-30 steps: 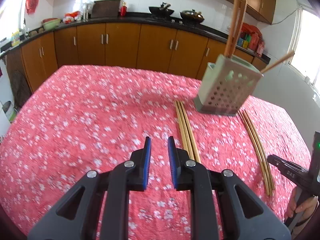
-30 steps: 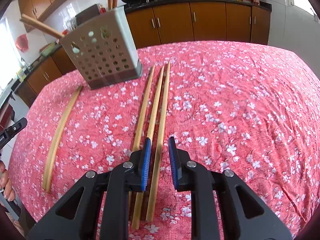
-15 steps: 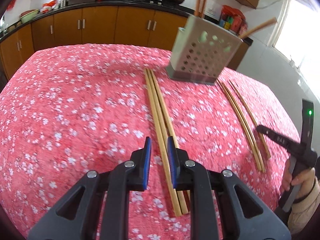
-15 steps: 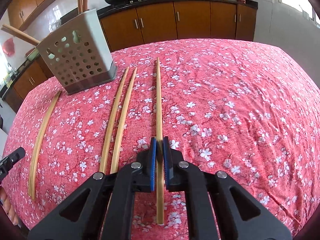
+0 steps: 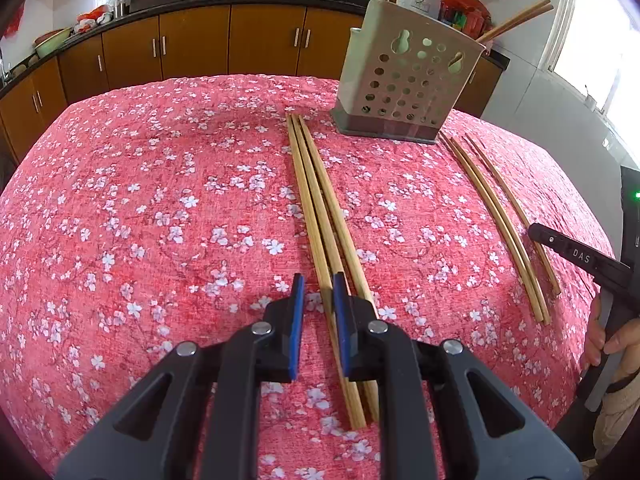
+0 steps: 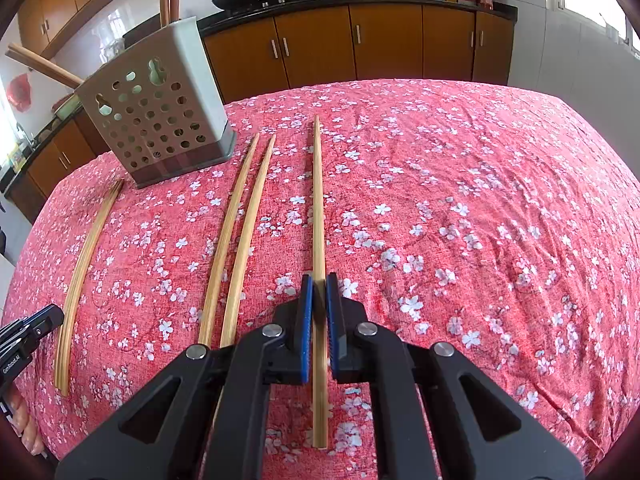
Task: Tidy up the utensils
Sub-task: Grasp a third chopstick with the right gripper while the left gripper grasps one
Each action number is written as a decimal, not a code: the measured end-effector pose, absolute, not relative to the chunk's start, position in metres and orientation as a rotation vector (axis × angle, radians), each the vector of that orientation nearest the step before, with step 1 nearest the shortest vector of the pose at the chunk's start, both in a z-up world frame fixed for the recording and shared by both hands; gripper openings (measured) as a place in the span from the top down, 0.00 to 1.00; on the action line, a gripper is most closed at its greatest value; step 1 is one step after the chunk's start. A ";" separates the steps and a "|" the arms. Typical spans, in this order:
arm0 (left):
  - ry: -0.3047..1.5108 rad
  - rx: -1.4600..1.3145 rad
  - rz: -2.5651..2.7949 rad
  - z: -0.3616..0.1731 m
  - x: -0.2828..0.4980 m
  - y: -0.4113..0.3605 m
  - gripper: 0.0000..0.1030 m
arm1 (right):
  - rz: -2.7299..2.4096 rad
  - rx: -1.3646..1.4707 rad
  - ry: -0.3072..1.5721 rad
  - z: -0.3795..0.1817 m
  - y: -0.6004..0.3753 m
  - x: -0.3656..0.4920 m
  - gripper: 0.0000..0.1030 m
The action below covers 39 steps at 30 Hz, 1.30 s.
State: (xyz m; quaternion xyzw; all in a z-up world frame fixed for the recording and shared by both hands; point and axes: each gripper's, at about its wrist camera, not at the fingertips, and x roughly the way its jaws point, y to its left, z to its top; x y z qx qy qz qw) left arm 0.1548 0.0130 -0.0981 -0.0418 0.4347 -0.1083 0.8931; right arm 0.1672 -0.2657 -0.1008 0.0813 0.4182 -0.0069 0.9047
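Note:
A grey perforated utensil holder (image 5: pixel 404 84) stands at the table's far side, with chopsticks sticking out of it; it also shows in the right wrist view (image 6: pixel 156 108). Three bamboo chopsticks (image 5: pixel 320 200) lie side by side in front of my left gripper (image 5: pixel 318 292), which is open with its tips straddling the leftmost one. My right gripper (image 6: pixel 319 288) is shut on a single chopstick (image 6: pixel 317 184) lying on the cloth. Two more chopsticks (image 6: pixel 240 232) lie to its left. The three left ones show as a bundle (image 6: pixel 84 252) in the right wrist view.
The table carries a red floral cloth (image 5: pixel 160 200). Brown cabinets (image 5: pixel 192 48) with a black counter and woks run behind it. The right gripper's handle (image 5: pixel 580 258) shows at the left view's right edge. A window is at the far right.
My left gripper has moved forward and lower over the three chopsticks. My right gripper shifted right, closed around the single chopstick, which now lies apart from the other two.

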 end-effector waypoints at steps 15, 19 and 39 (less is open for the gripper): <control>0.904 -0.052 -0.174 -0.102 0.164 0.012 0.92 | -0.014 0.165 0.863 -0.101 -0.265 0.168 0.92; 0.904 -0.038 -0.109 -0.101 0.177 0.020 0.93 | -0.007 0.148 0.859 -0.102 -0.265 0.169 0.92; 0.886 -0.102 -0.002 -0.098 0.213 0.082 0.91 | -0.038 0.149 0.853 -0.103 -0.279 0.199 0.92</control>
